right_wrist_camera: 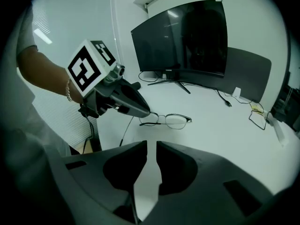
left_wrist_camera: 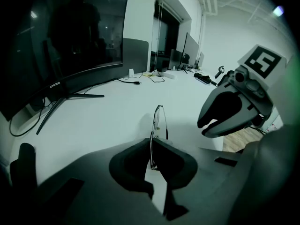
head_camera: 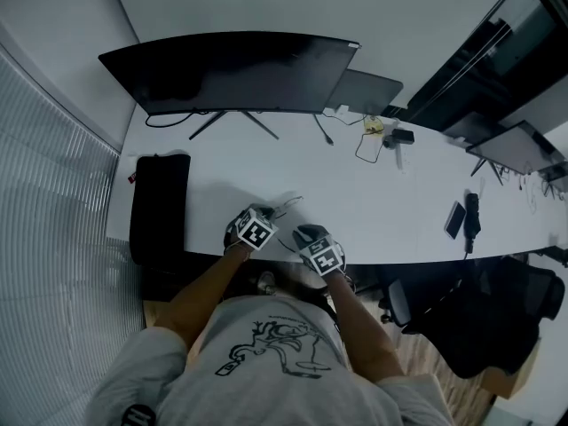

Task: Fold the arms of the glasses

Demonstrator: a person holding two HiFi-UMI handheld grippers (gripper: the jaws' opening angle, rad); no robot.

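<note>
Thin metal-rimmed glasses point(right_wrist_camera: 174, 121) lie on the white desk point(head_camera: 373, 211) near its front edge, lenses upright. My left gripper point(left_wrist_camera: 151, 146) is shut on one end of the frame, which runs up between its pads. In the right gripper view one arm point(right_wrist_camera: 123, 134) of the glasses hangs out from under the left gripper point(right_wrist_camera: 133, 104) toward the desk edge. My right gripper point(right_wrist_camera: 151, 144) is a short way back from the glasses, its jaws slightly open with nothing between them. In the head view both grippers point(head_camera: 269, 216) point(head_camera: 302, 235) sit side by side at the desk's front edge, by the glasses point(head_camera: 289, 203).
A wide curved monitor point(head_camera: 231, 69) stands at the back of the desk, a grey panel point(head_camera: 366, 91) beside it. A black case point(head_camera: 160, 207) lies at the left end. Cables point(head_camera: 368, 140) and a phone point(head_camera: 454, 220) lie to the right. A chair point(head_camera: 488, 318) stands below the desk.
</note>
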